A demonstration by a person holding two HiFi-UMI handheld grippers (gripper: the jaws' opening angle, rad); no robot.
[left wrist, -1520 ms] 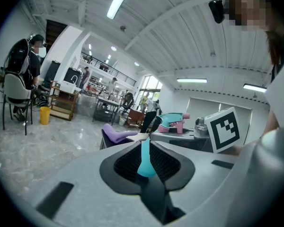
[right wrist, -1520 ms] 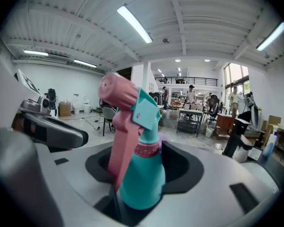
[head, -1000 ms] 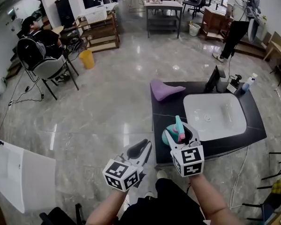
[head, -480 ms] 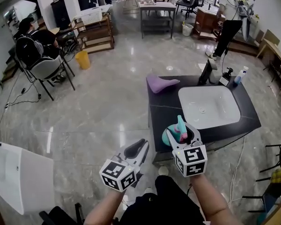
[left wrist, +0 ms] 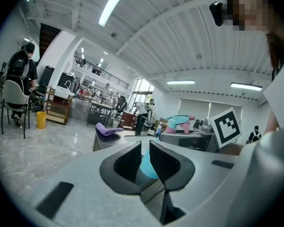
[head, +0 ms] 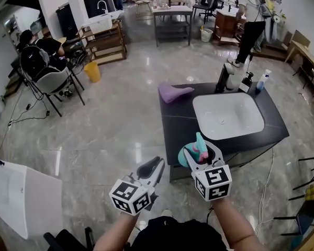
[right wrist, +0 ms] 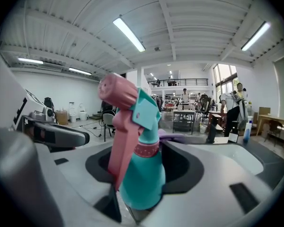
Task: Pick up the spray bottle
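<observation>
A teal spray bottle (head: 199, 147) with a pink trigger head stands upright between the jaws of my right gripper (head: 199, 155), which is shut on its body. In the right gripper view the bottle (right wrist: 141, 171) fills the middle, clamped by the right gripper (right wrist: 143, 176). It hangs in the air just in front of the black counter's (head: 178, 127) near edge. My left gripper (head: 152, 167) is to the left at about the same height, jaws together and holding nothing. In the left gripper view the bottle's head (left wrist: 179, 122) shows to the right, beyond the left gripper (left wrist: 146, 161).
The counter carries a white sink (head: 227, 115), a purple cloth (head: 172, 92), a black faucet (head: 223, 77) and a blue-capped bottle (head: 260, 80). A white panel (head: 21, 203) stands at lower left. A seated person (head: 39, 54), a yellow bin (head: 92, 71) and a standing person (head: 249, 27) are farther off.
Both grippers have drawn back from the counter together, the bottle still in the right one. The counter and sink now sit farther away and higher in the head view.
</observation>
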